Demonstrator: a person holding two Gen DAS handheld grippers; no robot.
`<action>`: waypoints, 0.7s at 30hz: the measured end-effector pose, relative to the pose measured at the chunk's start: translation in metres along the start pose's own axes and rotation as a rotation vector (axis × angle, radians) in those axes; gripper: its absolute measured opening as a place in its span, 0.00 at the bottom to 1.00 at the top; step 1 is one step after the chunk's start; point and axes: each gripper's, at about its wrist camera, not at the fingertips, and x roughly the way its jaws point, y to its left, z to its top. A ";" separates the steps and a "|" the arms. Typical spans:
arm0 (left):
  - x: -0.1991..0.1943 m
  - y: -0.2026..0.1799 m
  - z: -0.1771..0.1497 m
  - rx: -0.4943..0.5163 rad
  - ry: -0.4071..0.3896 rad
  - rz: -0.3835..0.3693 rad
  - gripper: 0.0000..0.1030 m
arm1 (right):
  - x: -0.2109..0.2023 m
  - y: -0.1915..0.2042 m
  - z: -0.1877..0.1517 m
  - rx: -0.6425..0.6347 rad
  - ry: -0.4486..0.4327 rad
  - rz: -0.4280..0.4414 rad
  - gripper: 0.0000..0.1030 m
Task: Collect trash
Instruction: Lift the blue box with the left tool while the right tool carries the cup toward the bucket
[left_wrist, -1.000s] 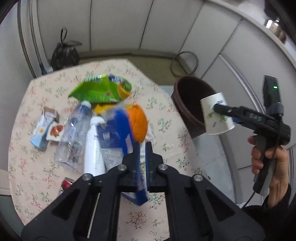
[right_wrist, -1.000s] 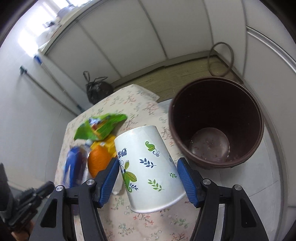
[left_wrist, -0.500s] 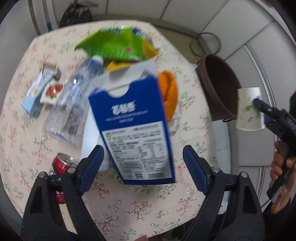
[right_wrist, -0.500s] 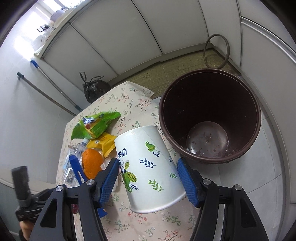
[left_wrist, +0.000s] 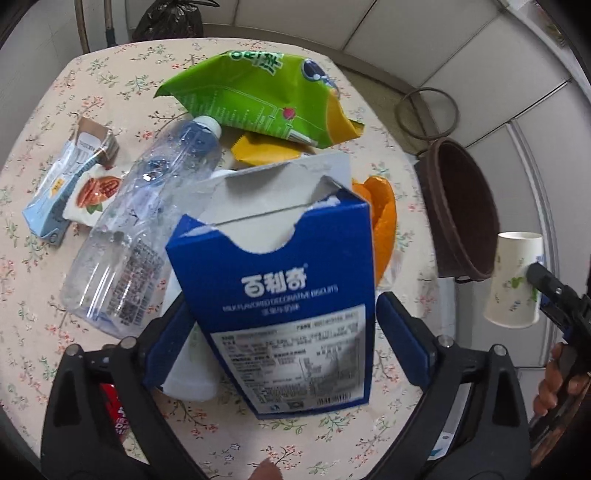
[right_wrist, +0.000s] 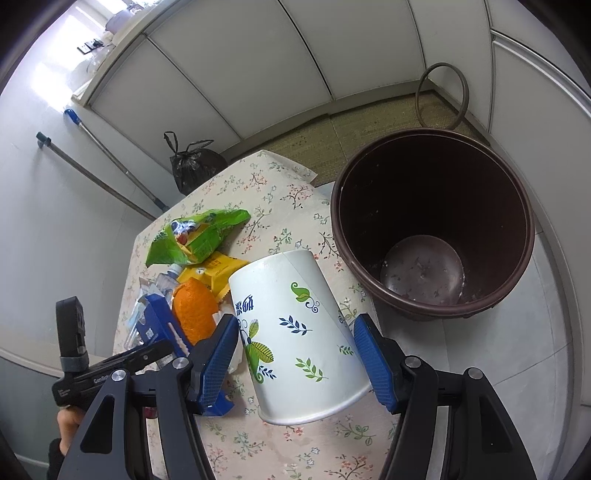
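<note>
The left gripper (left_wrist: 280, 332) points down at a round table with a flowery cloth (left_wrist: 44, 122). Its 2 blue pads are moving apart, and an opened blue cardboard biscuit box (left_wrist: 284, 295) stands between them. The right pad is off the box; the left one is partly hidden behind it, so I cannot tell if it touches. The box sits on top of the trash pile, over a white bottle (left_wrist: 192, 373) and beside a clear plastic water bottle (left_wrist: 147, 221) lying on its side. Behind the box are a piece of orange peel (left_wrist: 384, 210), a yellow wrapper (left_wrist: 266, 151) and a big green snack bag (left_wrist: 266, 92). A small light blue carton (left_wrist: 59, 192) lies near the table's left edge, and a red can (left_wrist: 114, 410) peeks out under the left finger. The right gripper (right_wrist: 297, 358) is about half open and squeezes a white paper cup with leaf drawings (right_wrist: 295, 336), tipped with its mouth toward the camera. The cup is in the air just beside a dark brown plastic bin (right_wrist: 436, 221) on the floor next to the table.
</note>
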 end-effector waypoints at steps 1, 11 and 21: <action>0.002 -0.002 0.000 0.000 0.001 0.009 0.95 | 0.001 0.000 0.000 -0.001 0.002 -0.001 0.64; 0.013 -0.006 -0.002 -0.099 -0.001 0.057 0.91 | 0.003 0.002 0.000 -0.001 0.004 -0.007 0.64; -0.075 -0.036 -0.013 -0.031 -0.230 -0.004 0.90 | -0.033 -0.021 0.011 0.057 -0.130 -0.018 0.64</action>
